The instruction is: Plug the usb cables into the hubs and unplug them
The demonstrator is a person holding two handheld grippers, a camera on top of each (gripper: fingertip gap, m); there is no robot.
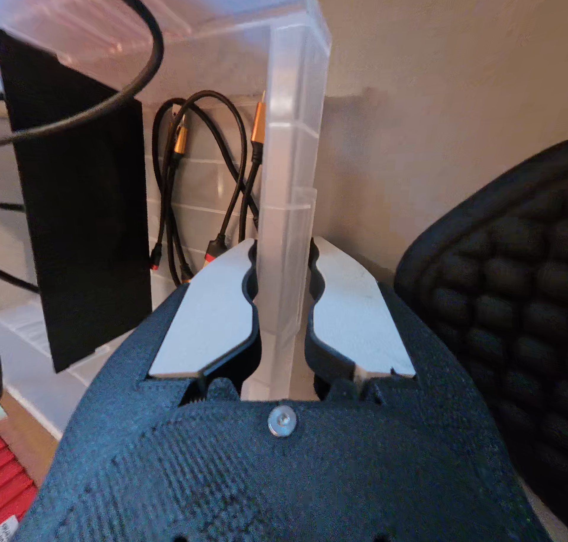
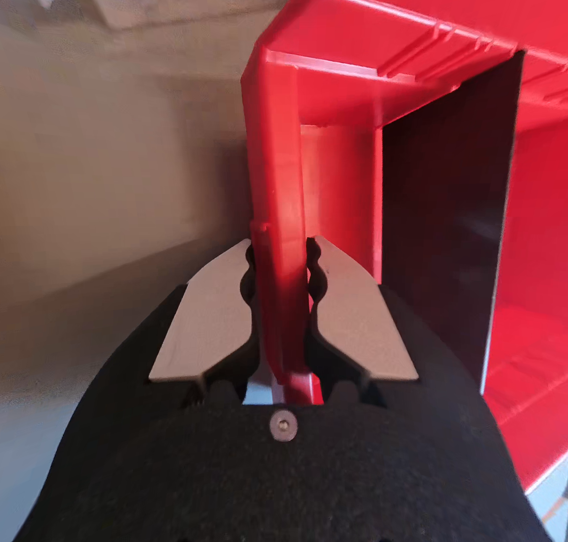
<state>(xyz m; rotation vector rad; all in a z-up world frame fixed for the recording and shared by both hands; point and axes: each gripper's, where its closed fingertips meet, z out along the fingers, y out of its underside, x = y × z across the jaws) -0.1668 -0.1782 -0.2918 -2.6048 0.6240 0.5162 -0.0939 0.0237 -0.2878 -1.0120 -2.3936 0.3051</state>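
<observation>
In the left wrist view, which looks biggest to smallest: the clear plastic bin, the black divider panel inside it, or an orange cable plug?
1. Clear plastic bin: fills most of the view, though its rim sits close to the camera, between the left tongs.
2. Black divider panel.
3. Orange cable plug: smallest by far.

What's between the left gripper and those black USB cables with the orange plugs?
The clear plastic bin's wall. The left gripper is clamped on that wall's rim, and the black USB cables with orange plugs lie inside the bin, past the wall, beside a black divider panel.
</observation>
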